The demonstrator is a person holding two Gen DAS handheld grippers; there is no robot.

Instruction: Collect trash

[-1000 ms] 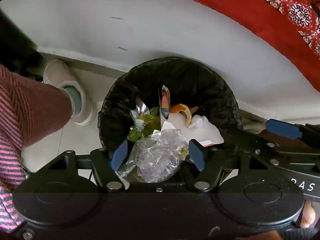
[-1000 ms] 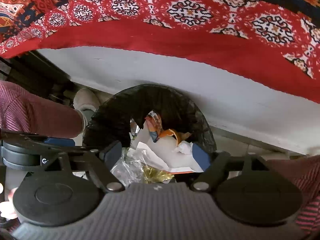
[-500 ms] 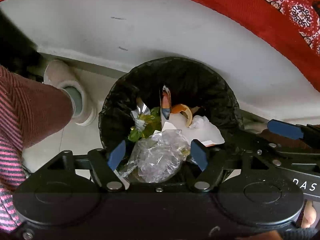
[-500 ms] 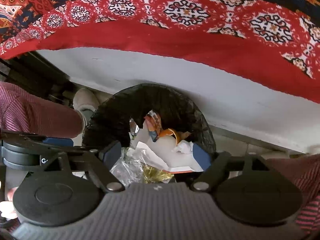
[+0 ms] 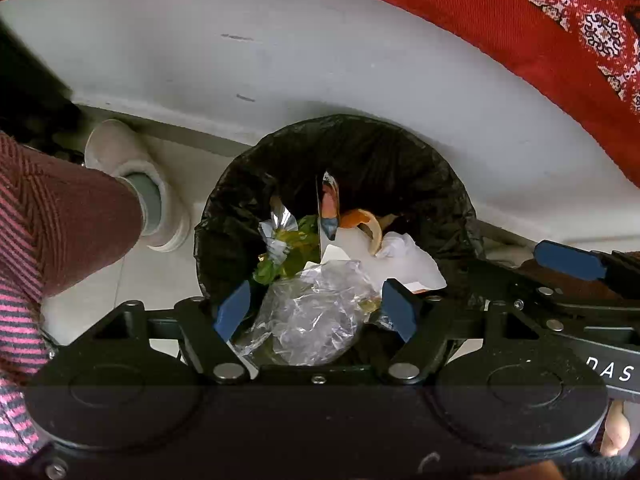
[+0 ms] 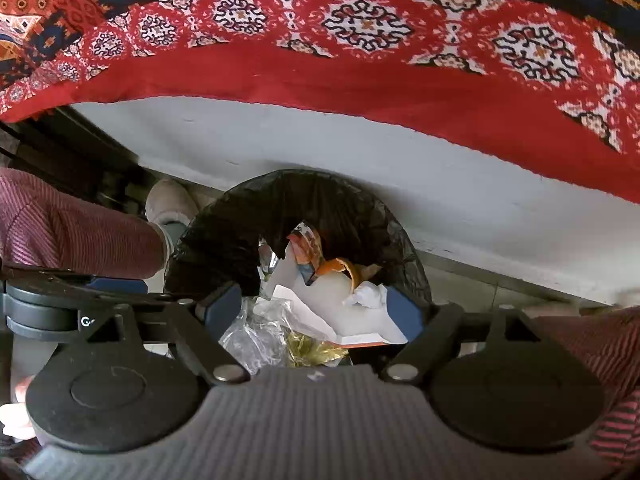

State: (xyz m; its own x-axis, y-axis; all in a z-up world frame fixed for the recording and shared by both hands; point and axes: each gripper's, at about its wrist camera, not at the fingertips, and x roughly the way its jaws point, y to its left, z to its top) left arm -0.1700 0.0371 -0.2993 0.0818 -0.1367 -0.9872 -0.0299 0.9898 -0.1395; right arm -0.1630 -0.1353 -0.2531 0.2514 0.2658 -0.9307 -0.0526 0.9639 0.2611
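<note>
Both hand-held grippers hang open over a full black-lined bin (image 5: 340,168) on the floor: left hand-held gripper (image 5: 316,310), jaws just widened, straddles a clear plastic bag (image 5: 316,312) perched on top; right hand-held gripper (image 6: 316,312) holds nothing. The bag could slide off.

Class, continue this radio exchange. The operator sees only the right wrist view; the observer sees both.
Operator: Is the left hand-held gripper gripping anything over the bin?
Observer: No. The left hand-held gripper has just been opening its jaws. The clear plastic bag lies between its pads, which are not pressing on it.
Operator: Is that bag inside the bin?
Observer: It rests on the heap at the near side of the black-lined bin.
Operator: What lies beyond the bag, on its left?
Observer: A green scrap under crumpled silver foil. I cannot tell whether it is a leaf or a wrapper.
</note>
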